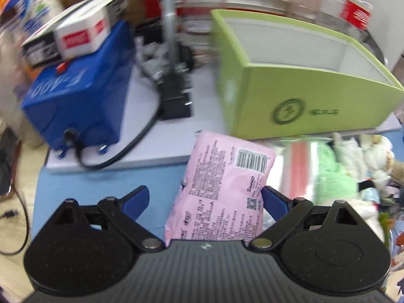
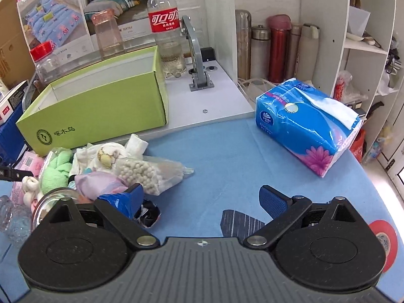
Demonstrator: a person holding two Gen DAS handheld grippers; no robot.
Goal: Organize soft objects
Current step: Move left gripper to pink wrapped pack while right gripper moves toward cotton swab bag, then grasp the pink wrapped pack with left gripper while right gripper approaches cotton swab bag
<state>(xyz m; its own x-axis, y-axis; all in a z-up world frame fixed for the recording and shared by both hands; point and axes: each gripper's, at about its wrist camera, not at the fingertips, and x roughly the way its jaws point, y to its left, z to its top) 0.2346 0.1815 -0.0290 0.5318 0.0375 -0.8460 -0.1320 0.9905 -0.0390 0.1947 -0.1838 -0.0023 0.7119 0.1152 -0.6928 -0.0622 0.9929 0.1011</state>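
My left gripper [image 1: 204,197] is open. A pink soft packet [image 1: 222,189] lies between its fingers, against the right finger and apart from the left one. A green box [image 1: 315,101] with an open top stands just beyond it; it also shows in the right wrist view [image 2: 101,111]. A pile of soft items [image 2: 101,166] lies in front of the box: a green cloth, white cloths, a bag of white beads, a purple cloth. My right gripper [image 2: 202,199] is open and empty above the blue table cloth [image 2: 227,156], to the right of the pile. A blue tissue pack [image 2: 308,128] lies at the right.
A blue machine [image 1: 75,101] with a black cable stands left of the box on a white board. A cola bottle [image 2: 166,25], a glass and a red-lidded jar stand behind the box. Several flasks [image 2: 277,48] stand at the back right. A grey lever bracket [image 2: 199,60] is on the board.
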